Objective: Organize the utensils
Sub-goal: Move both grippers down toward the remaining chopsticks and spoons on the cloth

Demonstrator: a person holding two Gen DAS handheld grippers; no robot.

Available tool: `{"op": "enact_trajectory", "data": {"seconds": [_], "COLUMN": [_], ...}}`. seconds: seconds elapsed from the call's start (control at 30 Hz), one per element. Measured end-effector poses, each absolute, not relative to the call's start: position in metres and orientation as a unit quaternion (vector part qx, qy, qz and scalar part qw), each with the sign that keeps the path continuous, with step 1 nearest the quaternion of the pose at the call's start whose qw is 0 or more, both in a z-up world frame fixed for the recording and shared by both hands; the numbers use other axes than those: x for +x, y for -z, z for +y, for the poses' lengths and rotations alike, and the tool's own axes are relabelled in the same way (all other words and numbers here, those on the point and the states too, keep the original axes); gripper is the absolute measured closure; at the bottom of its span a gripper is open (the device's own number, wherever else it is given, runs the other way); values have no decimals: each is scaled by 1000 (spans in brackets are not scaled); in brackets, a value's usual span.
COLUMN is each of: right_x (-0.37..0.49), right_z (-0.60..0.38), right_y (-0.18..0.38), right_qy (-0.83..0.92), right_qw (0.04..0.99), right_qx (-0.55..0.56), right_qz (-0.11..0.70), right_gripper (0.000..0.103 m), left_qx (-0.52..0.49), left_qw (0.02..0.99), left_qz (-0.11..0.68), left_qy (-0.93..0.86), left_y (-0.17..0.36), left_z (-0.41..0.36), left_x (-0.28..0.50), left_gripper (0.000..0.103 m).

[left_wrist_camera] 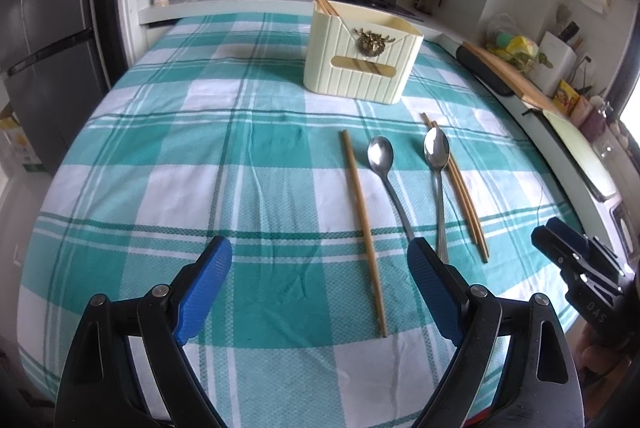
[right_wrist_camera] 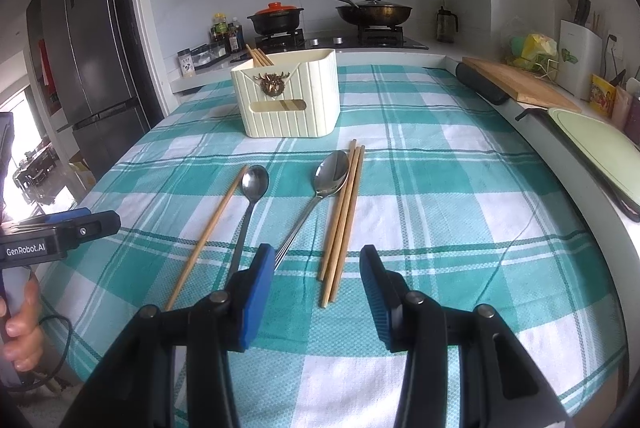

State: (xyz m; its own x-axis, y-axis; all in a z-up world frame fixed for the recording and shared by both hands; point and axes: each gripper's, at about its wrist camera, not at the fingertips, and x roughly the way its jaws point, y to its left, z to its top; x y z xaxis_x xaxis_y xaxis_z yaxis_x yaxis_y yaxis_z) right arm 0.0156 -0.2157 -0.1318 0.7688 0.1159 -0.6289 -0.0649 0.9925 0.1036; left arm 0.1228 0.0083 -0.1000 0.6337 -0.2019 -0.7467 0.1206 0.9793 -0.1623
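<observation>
On the green-and-white checked tablecloth (left_wrist_camera: 168, 155) lie a single wooden chopstick (left_wrist_camera: 364, 232) (right_wrist_camera: 204, 240), two steel spoons (left_wrist_camera: 380, 153) (left_wrist_camera: 437, 147) and a bundle of chopsticks (left_wrist_camera: 460, 187) (right_wrist_camera: 344, 211). Behind them stands a cream utensil holder (left_wrist_camera: 362, 55) (right_wrist_camera: 288, 95) with chopsticks sticking out of it. My left gripper (left_wrist_camera: 320, 252) hovers wide open over the cloth, just left of the utensils' near ends. My right gripper (right_wrist_camera: 318, 256) is partly open above the bundle's near ends, its pads touching nothing. The spoons (right_wrist_camera: 255, 183) (right_wrist_camera: 332, 173) lie just ahead of it.
A stove with a black pot (right_wrist_camera: 276, 19) and a lidded pan (right_wrist_camera: 374, 11) stands behind the table. A wooden cutting board (right_wrist_camera: 516, 79) and a pale green tray (right_wrist_camera: 592, 135) line the right counter. A dark fridge (right_wrist_camera: 92, 47) rises at the left. A hand (right_wrist_camera: 20, 328) grips the left tool.
</observation>
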Motion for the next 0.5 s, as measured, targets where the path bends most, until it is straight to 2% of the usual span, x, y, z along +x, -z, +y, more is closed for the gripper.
{"op": "enact_trajectory", "data": {"seconds": [0.5], "right_x": [8], "right_z": [-233], "right_y": [132], "right_qy": [-33], "right_qw": [942], "right_qx": [56], "right_qz": [329], "right_gripper": [58], "left_qx": [-50], "left_qw": [894], "left_qz": [436], "left_qy": [84], "left_y": [109], "left_z": [13], "left_x": [156], "left_gripper": [12]}}
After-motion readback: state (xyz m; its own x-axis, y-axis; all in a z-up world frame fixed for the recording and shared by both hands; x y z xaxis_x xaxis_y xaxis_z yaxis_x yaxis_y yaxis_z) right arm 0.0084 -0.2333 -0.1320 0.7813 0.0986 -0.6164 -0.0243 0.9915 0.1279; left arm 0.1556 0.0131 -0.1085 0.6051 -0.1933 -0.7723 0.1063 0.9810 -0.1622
